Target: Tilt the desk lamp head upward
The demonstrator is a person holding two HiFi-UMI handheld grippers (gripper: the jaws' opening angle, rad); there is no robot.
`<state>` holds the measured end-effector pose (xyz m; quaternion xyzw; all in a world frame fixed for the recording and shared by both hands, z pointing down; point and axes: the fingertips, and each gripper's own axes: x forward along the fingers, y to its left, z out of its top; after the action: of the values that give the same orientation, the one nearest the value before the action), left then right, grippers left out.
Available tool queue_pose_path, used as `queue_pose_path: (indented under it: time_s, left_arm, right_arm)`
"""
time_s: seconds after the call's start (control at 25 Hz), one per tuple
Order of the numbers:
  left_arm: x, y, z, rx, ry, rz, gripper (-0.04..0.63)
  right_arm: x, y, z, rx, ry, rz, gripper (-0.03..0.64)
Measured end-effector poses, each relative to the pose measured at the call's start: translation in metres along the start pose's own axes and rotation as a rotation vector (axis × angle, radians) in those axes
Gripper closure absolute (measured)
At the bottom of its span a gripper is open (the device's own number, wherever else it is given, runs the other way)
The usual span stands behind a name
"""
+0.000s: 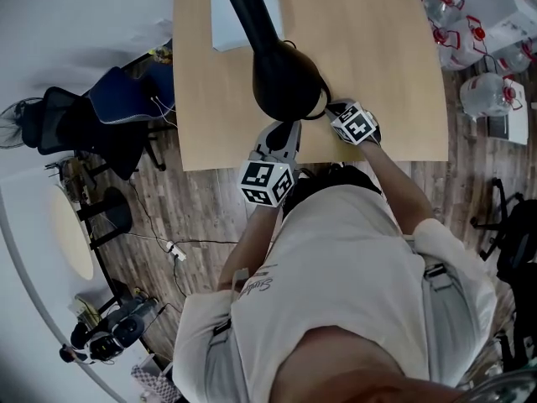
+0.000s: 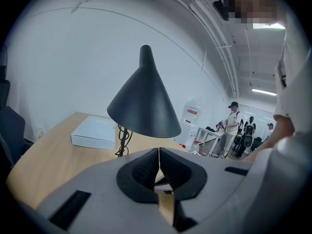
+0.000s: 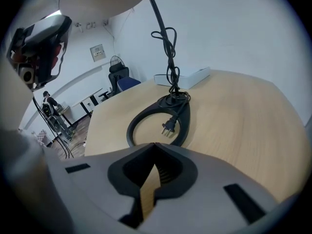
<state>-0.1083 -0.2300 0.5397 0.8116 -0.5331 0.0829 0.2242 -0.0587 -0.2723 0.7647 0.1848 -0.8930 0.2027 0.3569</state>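
The lamp head [image 2: 145,106] sits just in front of and above my left gripper [image 2: 159,161], pointy end up (it and my right gripper [image 3: 155,151] are both closed, holding nothing).

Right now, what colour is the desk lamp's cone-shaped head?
Matte black all over. The lamp head shows best in the left gripper view.

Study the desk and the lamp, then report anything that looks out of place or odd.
The power plug lies loose on the table, inside the ring-shaped lamp base, and its cord is bundled against the stem. That looks odd: it is not plugged in. Nothing seems spilled or broken.
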Motion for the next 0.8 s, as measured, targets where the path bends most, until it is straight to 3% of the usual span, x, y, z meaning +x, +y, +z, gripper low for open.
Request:
queue_pose_path:
  time_s: [0.8]
  left_arm:
    - [-0.001,-0.007,0.017,0.034,-0.081,-0.048,0.578]
  right_arm:
    - [0.010,0.002,-0.007,-0.015,0.002,0.020,0.621]
